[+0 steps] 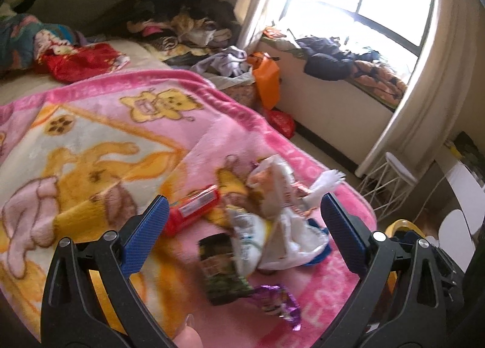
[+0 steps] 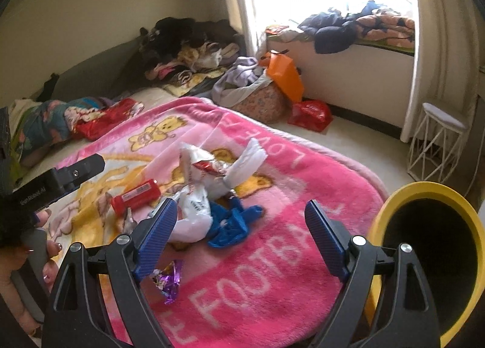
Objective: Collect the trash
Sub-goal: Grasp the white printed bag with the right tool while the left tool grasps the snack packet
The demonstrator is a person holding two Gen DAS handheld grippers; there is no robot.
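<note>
A heap of trash lies on the pink cartoon blanket (image 1: 91,123). It holds crumpled white bags (image 1: 272,211), a red packet (image 1: 194,210), a dark green packet (image 1: 222,269) and a purple wrapper (image 1: 277,305). My left gripper (image 1: 244,214) hovers open just short of the heap, with nothing between its blue pads. The right wrist view shows the same white bags (image 2: 197,211), red packet (image 2: 136,196), purple wrapper (image 2: 169,281) and a blue plastic piece (image 2: 233,226). My right gripper (image 2: 241,211) is open above the blue piece, apart from it.
A yellow bin (image 2: 391,208) with a dark inside stands at the blanket's right edge, close to my right gripper. A white wire stool (image 2: 436,141), an orange bag (image 2: 285,75), a red bag (image 2: 309,114) and clothes piles lie beyond. A hand (image 2: 45,257) holds the left tool.
</note>
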